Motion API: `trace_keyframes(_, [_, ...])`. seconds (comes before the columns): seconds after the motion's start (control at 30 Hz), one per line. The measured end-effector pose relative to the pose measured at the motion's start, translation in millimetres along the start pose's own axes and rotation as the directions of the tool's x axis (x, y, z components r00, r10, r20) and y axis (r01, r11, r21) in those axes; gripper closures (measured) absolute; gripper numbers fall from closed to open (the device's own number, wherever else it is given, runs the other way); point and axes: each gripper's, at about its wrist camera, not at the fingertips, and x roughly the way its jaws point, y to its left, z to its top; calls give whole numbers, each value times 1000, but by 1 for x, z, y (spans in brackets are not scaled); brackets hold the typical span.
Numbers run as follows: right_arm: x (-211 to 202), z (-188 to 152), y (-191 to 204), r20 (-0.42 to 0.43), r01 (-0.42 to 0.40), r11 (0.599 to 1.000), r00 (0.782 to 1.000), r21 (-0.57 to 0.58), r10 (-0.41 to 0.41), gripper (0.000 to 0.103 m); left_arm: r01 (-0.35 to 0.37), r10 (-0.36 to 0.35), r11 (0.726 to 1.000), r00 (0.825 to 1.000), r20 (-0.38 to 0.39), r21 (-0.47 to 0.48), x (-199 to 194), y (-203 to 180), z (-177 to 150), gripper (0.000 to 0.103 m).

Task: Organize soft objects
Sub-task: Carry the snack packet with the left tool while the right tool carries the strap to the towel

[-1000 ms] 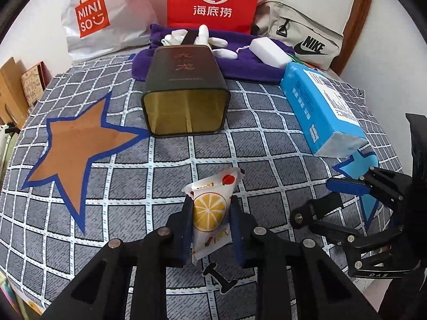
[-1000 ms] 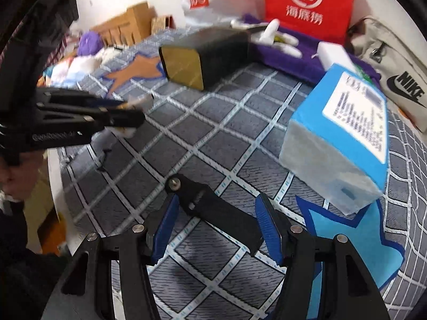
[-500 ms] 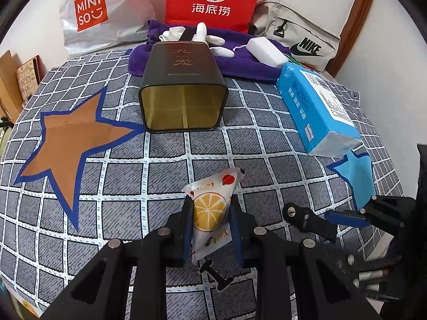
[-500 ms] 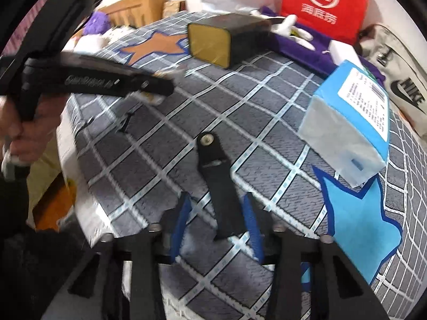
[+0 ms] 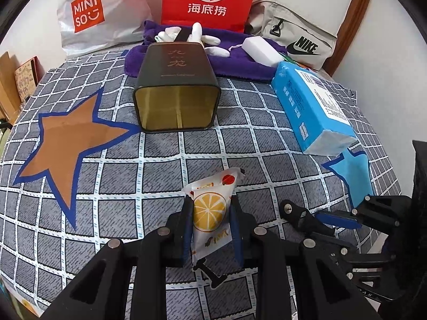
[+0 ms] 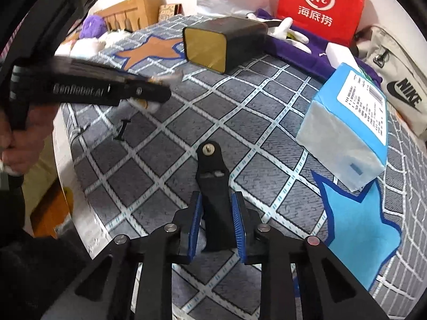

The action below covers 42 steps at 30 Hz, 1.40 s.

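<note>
A white snack packet with a lemon slice print (image 5: 210, 186) stands between the blue pads of my left gripper (image 5: 210, 203), which is shut on it just above the checked cloth. In the right wrist view that gripper (image 6: 160, 94) shows blurred at the left. A flat black bracket with a screw at its far end (image 6: 212, 165) lies on the cloth between the pads of my right gripper (image 6: 216, 197). Its jaws are closing and both pads touch the bracket's sides. The left wrist view has the bracket (image 5: 295, 212) low at the right.
A black tin (image 5: 176, 85) lies on its side, gold mouth toward me. A blue tissue pack (image 5: 312, 106) lies right of it. Behind are a purple towel (image 5: 240, 64) with white gloves and a white block, shopping bags and a Nike pouch (image 5: 296, 40). A hand (image 6: 13, 144) holds the left gripper.
The right gripper's jaws have drawn in from wide apart onto the black bracket, which now points straight away between them. The left gripper keeps its hold on the packet in place.
</note>
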Motion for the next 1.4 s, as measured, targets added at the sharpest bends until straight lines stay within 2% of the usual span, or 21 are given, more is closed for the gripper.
trace_keyframes(0.1, [1, 0, 4, 20, 21, 1000, 1000, -21, -21, 81, 10, -9, 1000, 1000, 7, -15, 0, 2, 1, 79])
trace_keyframes(0.33, [-12, 0, -2, 34, 1, 999, 999, 48, -2, 83, -3, 4, 1000, 999, 49, -26, -17, 7, 10, 79])
trace_keyframes(0.67, [-48, -3, -33, 79, 41, 988, 995, 147, -53, 83, -33, 38, 997, 996, 84, -63, -33, 16, 29, 79])
trace_keyframes(0.97, [-70, 13, -51, 128, 50, 985, 989, 164, -72, 83, -47, 53, 997, 992, 116, -58, -46, 12, 52, 79])
trace_keyframes(1.4, [-104, 56, -84, 220, 86, 977, 967, 194, -129, 83, -78, 89, 995, 982, 168, -70, -64, 11, 93, 79])
